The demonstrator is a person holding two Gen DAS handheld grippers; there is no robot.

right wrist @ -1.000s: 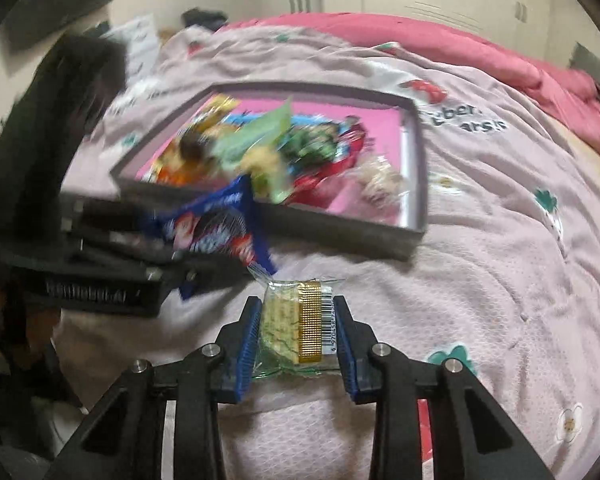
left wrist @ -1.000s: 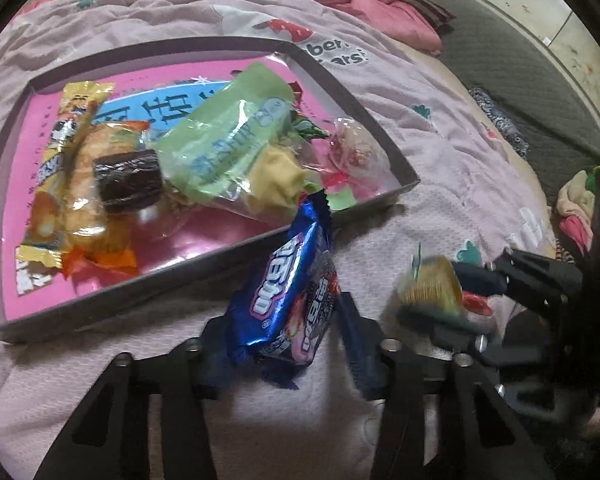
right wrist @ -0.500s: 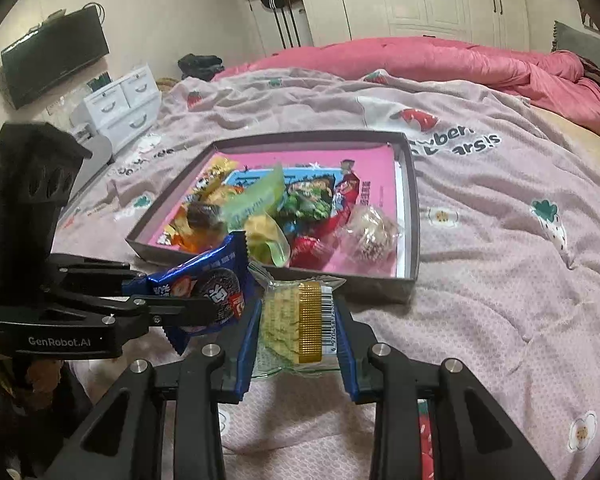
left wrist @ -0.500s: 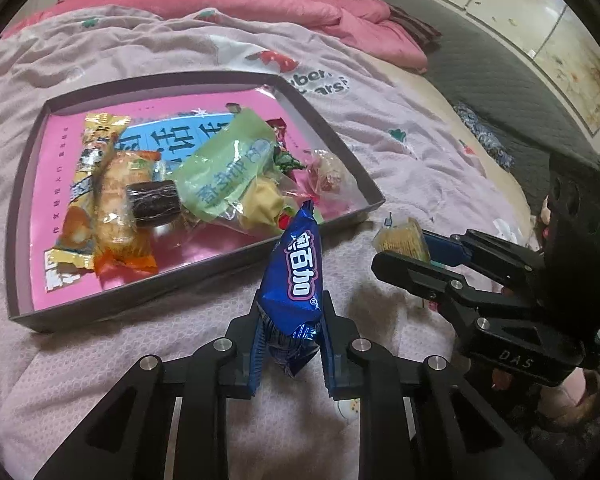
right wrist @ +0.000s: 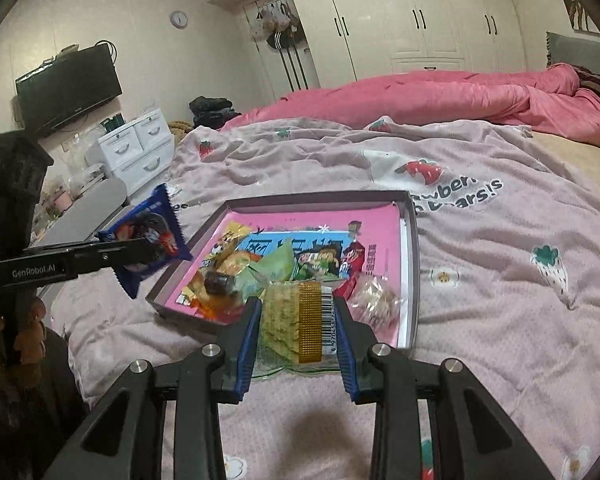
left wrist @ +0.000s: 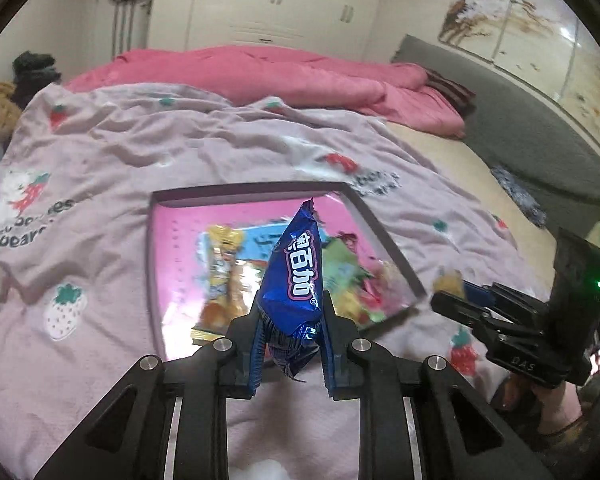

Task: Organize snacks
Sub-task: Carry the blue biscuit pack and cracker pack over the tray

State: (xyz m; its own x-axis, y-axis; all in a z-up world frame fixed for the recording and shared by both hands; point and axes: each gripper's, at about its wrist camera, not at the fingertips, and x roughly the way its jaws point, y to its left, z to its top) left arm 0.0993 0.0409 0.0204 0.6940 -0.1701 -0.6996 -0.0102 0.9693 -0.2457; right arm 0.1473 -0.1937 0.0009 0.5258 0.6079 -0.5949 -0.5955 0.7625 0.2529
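My left gripper [left wrist: 290,316] is shut on a blue cookie packet [left wrist: 296,280] and holds it upright in the air in front of the grey tray [left wrist: 380,232]. That packet also shows in the right wrist view [right wrist: 148,240], left of the tray [right wrist: 414,264]. My right gripper [right wrist: 298,324] is shut on a clear-wrapped yellow cracker packet [right wrist: 296,320], held above the tray's near edge. The tray has a pink floor and holds several snacks, among them a green packet [right wrist: 276,264] and a round clear-wrapped sweet [right wrist: 376,300].
The tray lies on a pink strawberry-print blanket [right wrist: 500,240] over a bed. A pink duvet [right wrist: 440,100] is bunched at the far side. White drawers [right wrist: 140,152] and a TV [right wrist: 68,88] stand to the left. A grey headboard [left wrist: 520,140] runs along the right.
Both grippers have lifted with their packets; the views now tilt up toward the room. The tray sits farther and lower in both views.
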